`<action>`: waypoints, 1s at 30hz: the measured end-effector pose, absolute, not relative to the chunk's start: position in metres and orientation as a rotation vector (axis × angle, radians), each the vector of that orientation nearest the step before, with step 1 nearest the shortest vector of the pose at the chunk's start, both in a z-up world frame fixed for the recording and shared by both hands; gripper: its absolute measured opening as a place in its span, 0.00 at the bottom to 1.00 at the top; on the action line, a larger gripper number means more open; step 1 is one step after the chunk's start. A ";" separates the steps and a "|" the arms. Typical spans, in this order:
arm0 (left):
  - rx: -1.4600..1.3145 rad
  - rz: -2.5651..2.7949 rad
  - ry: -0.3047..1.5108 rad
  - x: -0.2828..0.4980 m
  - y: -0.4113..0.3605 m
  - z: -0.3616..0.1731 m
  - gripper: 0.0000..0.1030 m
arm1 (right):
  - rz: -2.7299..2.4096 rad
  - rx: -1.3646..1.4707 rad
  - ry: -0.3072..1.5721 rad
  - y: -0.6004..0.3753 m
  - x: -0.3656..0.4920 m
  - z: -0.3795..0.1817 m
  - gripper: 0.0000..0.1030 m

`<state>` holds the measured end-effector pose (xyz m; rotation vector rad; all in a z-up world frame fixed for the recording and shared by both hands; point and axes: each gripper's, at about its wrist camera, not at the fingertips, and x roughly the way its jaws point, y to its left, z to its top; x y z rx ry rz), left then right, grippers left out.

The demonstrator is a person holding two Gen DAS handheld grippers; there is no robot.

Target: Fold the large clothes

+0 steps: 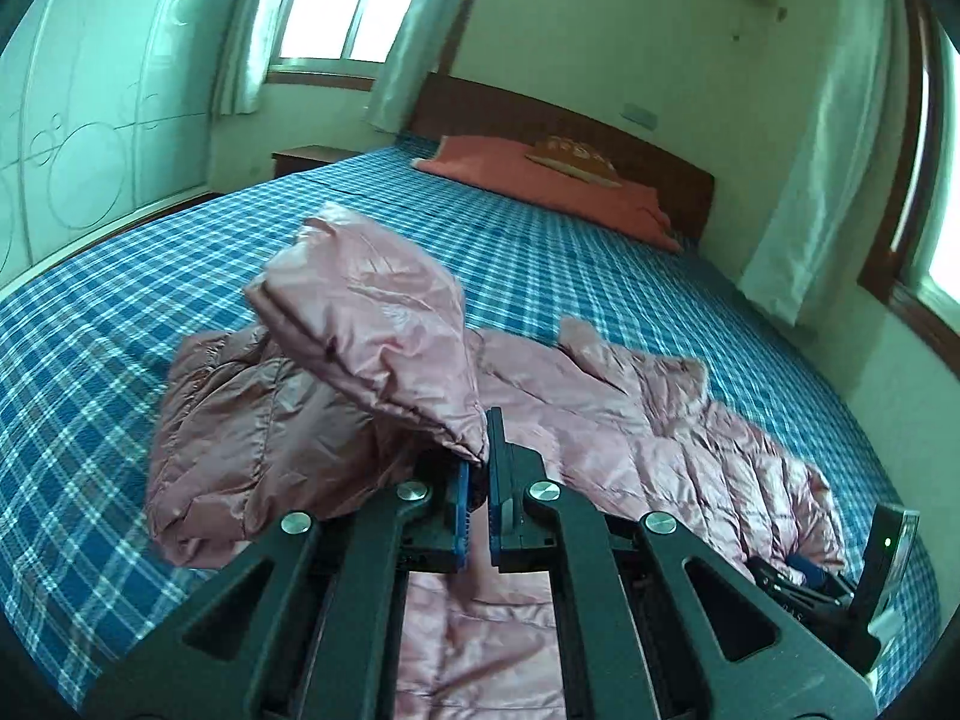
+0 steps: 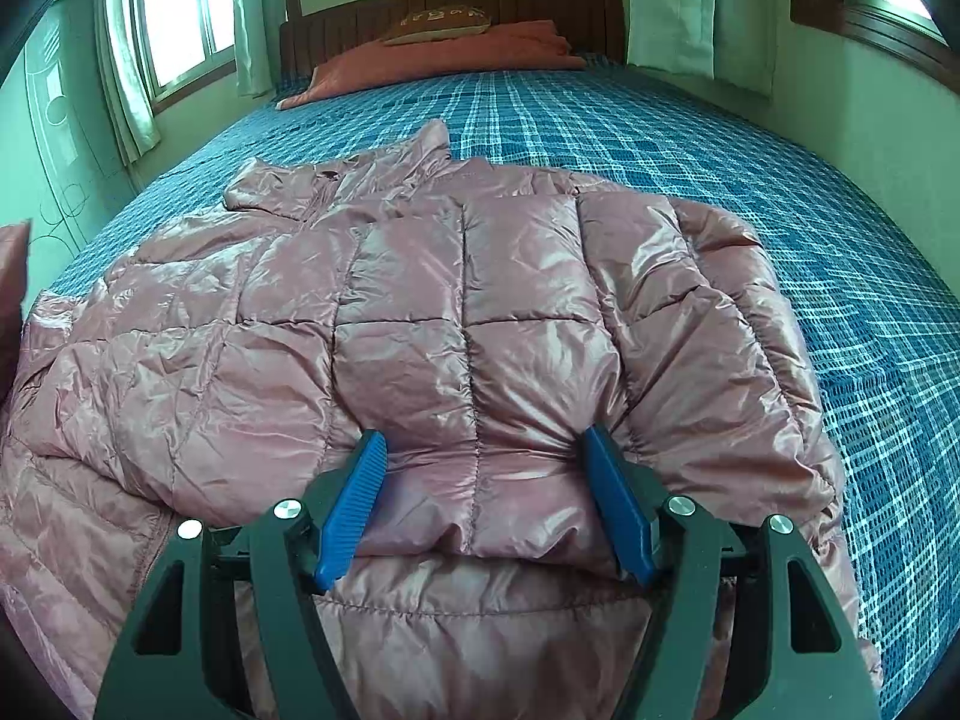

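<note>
A: Which step is in hand?

B: I'd say a sleeve fold. In the left wrist view the left claw [image 1: 478,468] is clenched on the cuff end of a pink sleeve [image 1: 372,324], which stands up off the bed in the middle of the frame, above the rest of the jacket [image 1: 630,420].

A: And the other claw?

B: In the right wrist view the right claw [image 2: 483,480] has its blue pads [image 2: 354,504] spread wide, pressing down into a puffy fold of the jacket at lower centre. The padding bulges between them, but they look planted on it, not pinched shut. It reads as pinning the jacket in place.

A: Where does the jacket lie?

B: Spread across the near end of the bed [image 2: 720,138], on the blue checked sheet. The collar points toward the orange pillow [image 2: 456,54] at the top of the frame.

A: What is it like to handle?

B: Shiny, slick pink shell, quilted in square panels, soft and puffy, creased all over. I'd expect it to spring back and slide rather than hold a crease.

A: What does the next move call for?

B: Probably carrying the sleeve across the body and laying it flat before letting go, with the right claw holding the body steady.
</note>
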<state>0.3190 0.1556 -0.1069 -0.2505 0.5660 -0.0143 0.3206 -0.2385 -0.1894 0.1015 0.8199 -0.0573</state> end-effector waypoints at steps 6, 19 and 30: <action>-0.145 -0.102 0.651 0.321 0.059 -0.136 0.04 | -0.044 0.129 0.813 -0.242 0.318 -0.188 0.65; 0.007 -0.222 0.695 0.319 -0.024 -0.138 0.37 | -0.020 0.185 0.811 -0.248 0.314 -0.185 0.65; 0.008 -0.236 0.676 0.291 -0.018 -0.121 0.46 | -0.048 0.115 0.831 -0.239 0.291 -0.174 0.65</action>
